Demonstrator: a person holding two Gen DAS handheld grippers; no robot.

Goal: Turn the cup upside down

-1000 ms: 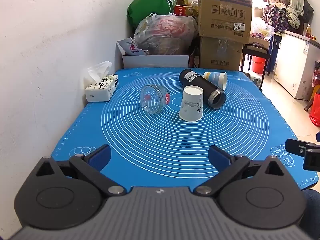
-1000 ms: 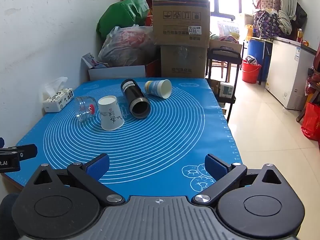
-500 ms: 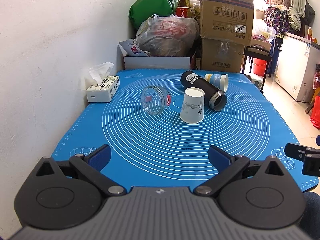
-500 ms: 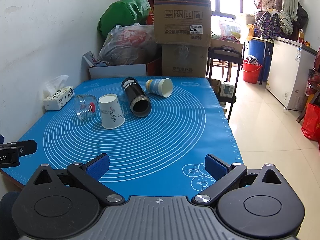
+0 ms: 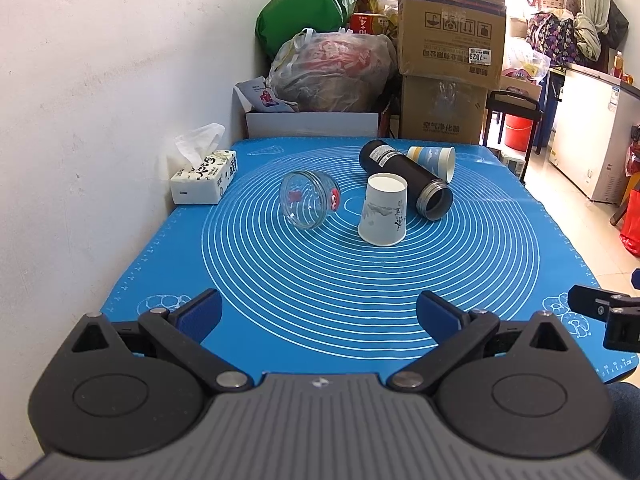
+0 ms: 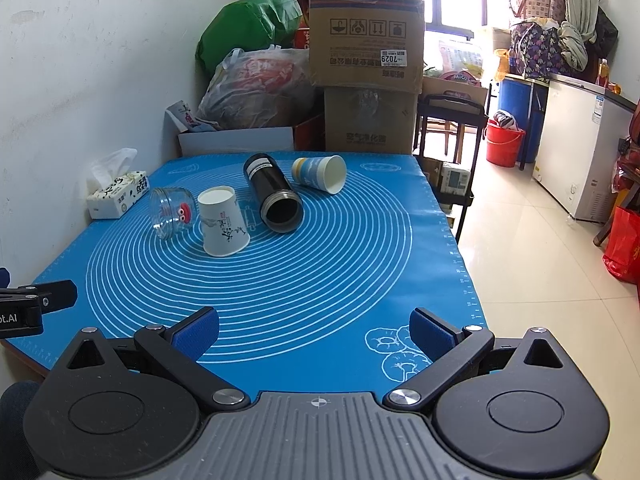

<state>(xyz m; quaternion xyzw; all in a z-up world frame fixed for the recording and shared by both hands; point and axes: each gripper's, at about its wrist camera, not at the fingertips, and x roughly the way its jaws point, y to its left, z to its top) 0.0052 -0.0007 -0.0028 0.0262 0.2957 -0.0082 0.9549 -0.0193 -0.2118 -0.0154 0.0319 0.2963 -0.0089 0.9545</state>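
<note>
— Four containers are sitting on the blue mat [image 5: 360,304] against the white wall [image 5: 100,80]: a glass jar [image 5: 310,205] lying on its side, a white paper cup [image 5: 383,215] standing rim-down mid-mat, a black flask [image 5: 406,178] lying beside it, and a blue-banded paper cup [image 5: 434,162] lying behind.

— And the grippers?

— Both are hovering over the near edge, well apart from the cups. The left gripper [image 5: 319,312] is holding its jaws wide and empty; the right gripper [image 6: 314,328] likewise.

— Surroundings?

— A tissue box [image 5: 204,178] is sitting by the wall, cardboard boxes [image 6: 366,60] and bags are piling up behind, possibly touching the table's far edge. Bare mat is lying ahead; tiled floor [image 6: 540,260] is opening rightward.
</note>
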